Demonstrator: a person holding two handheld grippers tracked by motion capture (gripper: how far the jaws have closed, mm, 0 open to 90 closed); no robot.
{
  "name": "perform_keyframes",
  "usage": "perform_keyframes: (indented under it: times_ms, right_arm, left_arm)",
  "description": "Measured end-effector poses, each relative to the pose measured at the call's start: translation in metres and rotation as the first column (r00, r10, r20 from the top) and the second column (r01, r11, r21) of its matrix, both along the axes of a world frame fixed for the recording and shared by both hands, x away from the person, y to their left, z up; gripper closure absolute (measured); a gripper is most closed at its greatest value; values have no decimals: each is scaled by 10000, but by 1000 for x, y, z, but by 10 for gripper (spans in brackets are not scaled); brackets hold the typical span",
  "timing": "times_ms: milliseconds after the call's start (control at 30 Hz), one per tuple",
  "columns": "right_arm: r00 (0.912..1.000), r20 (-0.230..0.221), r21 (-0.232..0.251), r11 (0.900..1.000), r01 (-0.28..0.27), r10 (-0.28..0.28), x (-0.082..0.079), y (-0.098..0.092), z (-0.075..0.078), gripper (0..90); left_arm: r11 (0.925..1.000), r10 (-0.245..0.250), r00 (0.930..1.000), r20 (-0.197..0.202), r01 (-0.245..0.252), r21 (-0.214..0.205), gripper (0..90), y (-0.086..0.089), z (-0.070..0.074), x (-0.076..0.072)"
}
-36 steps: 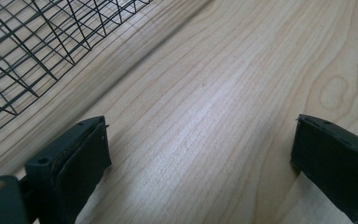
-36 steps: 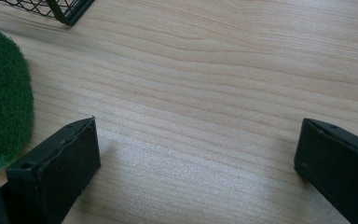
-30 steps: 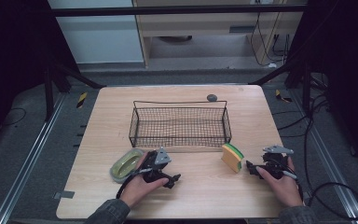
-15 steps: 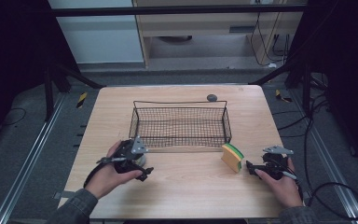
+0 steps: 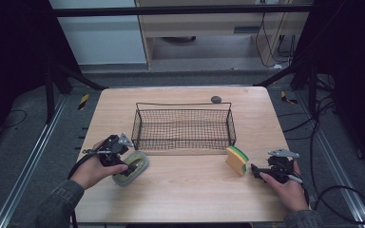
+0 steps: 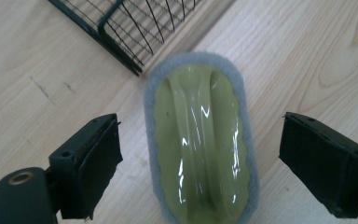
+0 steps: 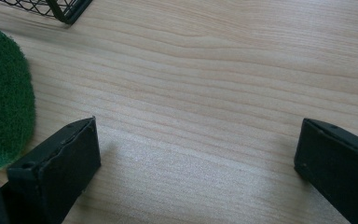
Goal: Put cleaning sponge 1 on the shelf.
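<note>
The left gripper [image 5: 129, 167] hangs over a green scrubber [image 5: 131, 168] with a grey pad rim, which lies flat on the table [image 5: 190, 190] just off the near left corner of the wire basket [image 5: 183, 127]. In the left gripper view the scrubber [image 6: 199, 140] sits between the 2 black jaws with bare wood showing on both sides of it, so the jaws stand open around it and do not press on it; they have just been closing a little. Its near end is cut off by the bottom edge of that view, and glare on the glossy ridge along its middle hides the surface detail there. A corner of the basket [image 6: 121, 28] shows at the top, close to the scrubber's far end, though whether they touch is hard to tell. In the high view the hand and gripper body cover part of the scrubber.

The right gripper [image 5: 256, 169] rests low at the table's right side, its jaws open with nothing but wood between them in the right gripper view. A yellow and green sponge [image 5: 237, 159] stands just beside its tips; in the right gripper view only its green face [image 7: 2, 93] shows, cut off at the left edge. A small dark object [image 5: 216, 99] lies beyond the basket, too small to identify.
</note>
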State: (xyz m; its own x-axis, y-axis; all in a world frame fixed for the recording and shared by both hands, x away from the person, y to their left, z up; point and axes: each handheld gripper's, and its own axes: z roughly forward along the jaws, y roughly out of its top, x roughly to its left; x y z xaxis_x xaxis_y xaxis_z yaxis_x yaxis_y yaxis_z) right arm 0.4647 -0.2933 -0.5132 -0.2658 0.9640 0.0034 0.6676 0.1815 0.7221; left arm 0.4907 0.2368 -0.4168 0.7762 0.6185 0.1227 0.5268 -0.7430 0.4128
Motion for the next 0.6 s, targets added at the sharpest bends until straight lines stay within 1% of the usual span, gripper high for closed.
perform_keyframes:
  times_ms: [67,167,200,267,300,333,367,433,467,500,533,600]
  right_arm:
    - [10000,6,27,10000,9,-9,0,0,0,6]
    - [10000,13,18,10000,3,-3,-1,0,0,6]
    - [10000,14,20,10000,-6,6,-1,0,0,6]
    - [10000,16,-16,10000,-32,32,-1,0,0,6]
    - [10000,19,-9,10000,-33,33,-1,0,0,6]
    - [10000,18,-15,10000,-35,35,-1,0,0,6]
    - [10000,19,-6,10000,-33,33,-1,0,0,5]
    - [10000,15,-9,10000,-32,32,-1,0,0,5]
    - [10000,20,13,10000,-32,32,-1,0,0,6]
    - [10000,5,-6,10000,-29,29,-1,0,0,6]
    - [10000,7,17,10000,-23,23,-1,0,0,5]
    - [10000,16,16,10000,-41,41,-1,0,0,6]
  left_arm:
    - [10000,-12,10000,27,12,53,132,2,0,-1]
    - [9996,23,10000,15,-23,271,166,5,7,2]
    - [9996,23,10000,15,-23,271,184,5,7,2]
    - [9993,13,9998,-180,-7,374,202,8,11,6]
    - [9992,50,9995,-311,-38,395,261,12,15,11]
    - [9994,22,9992,-389,-9,339,295,13,16,12]
    - [9993,14,9987,-500,5,373,312,14,17,14]
    - [9982,-172,9967,-790,218,565,322,15,15,16]
    - [9980,-235,9958,-881,286,566,321,15,14,17]
    - [9981,-304,9937,-1077,359,492,323,15,13,17]
    - [9977,-361,9924,-1174,425,520,326,14,11,17]
    - [9970,-367,9921,-1197,445,632,337,12,9,17]
